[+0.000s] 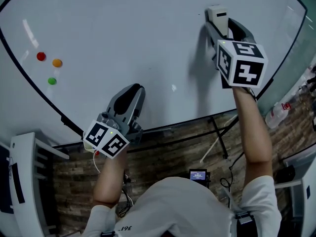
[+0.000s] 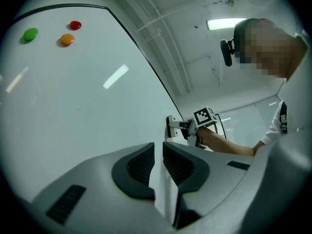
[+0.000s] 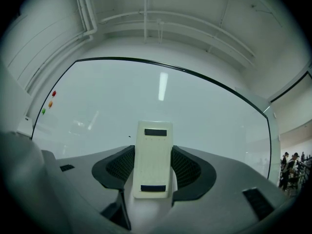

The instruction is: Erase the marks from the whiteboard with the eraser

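1. Whiteboard (image 1: 123,33): one, almost clean.
2. Grippers: two. The right gripper (image 1: 223,27) grasps the eraser at the whiteboard's right part. The left gripper (image 2: 158,162) is clenched on nothing, near the whiteboard's lower edge.
3. Eraser (image 3: 152,155): one, apparently flat against the whiteboard. Advised: keep its face flat, press firmly and sweep left.
4. Magnets: three, red (image 1: 41,56), orange (image 1: 57,62) and green (image 1: 52,81), by the whiteboard's left edge.
5. Speck (image 3: 129,136): one, just left of the eraser.
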Demonstrator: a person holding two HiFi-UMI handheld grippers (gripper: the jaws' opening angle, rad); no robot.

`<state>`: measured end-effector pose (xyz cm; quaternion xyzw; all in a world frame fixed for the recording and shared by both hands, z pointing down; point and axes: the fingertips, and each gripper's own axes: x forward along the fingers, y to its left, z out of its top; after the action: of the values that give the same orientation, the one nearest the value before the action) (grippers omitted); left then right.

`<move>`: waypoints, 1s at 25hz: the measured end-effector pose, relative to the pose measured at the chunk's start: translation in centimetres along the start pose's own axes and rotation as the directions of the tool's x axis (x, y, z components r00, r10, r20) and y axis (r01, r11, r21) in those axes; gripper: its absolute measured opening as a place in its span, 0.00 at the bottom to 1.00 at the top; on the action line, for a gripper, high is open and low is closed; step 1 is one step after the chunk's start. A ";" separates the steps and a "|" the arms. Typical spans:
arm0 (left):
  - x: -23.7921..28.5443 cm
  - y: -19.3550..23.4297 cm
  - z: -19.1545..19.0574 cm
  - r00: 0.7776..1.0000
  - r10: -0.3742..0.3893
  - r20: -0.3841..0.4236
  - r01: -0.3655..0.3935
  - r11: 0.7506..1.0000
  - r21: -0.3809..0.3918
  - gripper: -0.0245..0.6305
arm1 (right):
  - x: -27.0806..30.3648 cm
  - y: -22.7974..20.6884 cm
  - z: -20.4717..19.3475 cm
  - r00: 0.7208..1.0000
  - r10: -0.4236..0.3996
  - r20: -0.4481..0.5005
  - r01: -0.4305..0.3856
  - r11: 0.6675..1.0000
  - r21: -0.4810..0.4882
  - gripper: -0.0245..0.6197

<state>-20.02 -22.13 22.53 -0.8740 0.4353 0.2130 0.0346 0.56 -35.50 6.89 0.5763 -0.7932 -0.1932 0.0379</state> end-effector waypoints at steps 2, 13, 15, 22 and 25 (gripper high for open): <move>-0.5 0.1 0.0 1.000 -0.001 0.003 0.001 1.000 -0.005 0.12 | 0.0 0.8 0.3 1.000 -0.002 0.002 0.002 1.000 -0.013 0.43; -2.7 1.0 0.6 1.000 -0.011 0.011 0.011 1.000 -0.014 0.12 | 0.1 3.8 1.5 1.000 -0.019 -0.002 0.019 1.000 -0.006 0.43; -3.1 1.3 0.8 1.000 -0.012 0.012 0.012 1.000 -0.014 0.12 | 0.1 4.4 1.7 1.000 -0.022 -0.001 0.022 1.000 -0.006 0.43; -4.3 2.2 1.3 1.000 -0.011 0.012 0.011 1.000 -0.022 0.12 | 0.4 7.4 2.8 1.000 -0.007 0.002 0.007 1.000 -0.014 0.43; -4.8 2.5 1.4 1.000 -0.013 0.013 0.013 1.000 -0.020 0.12 | 0.5 8.5 3.1 1.000 -0.008 -0.002 0.008 1.000 -0.017 0.43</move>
<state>-24.96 -19.71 23.53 -0.8758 0.4272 0.2228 0.0300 -8.14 -32.94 6.96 0.5791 -0.7893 -0.1994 0.0428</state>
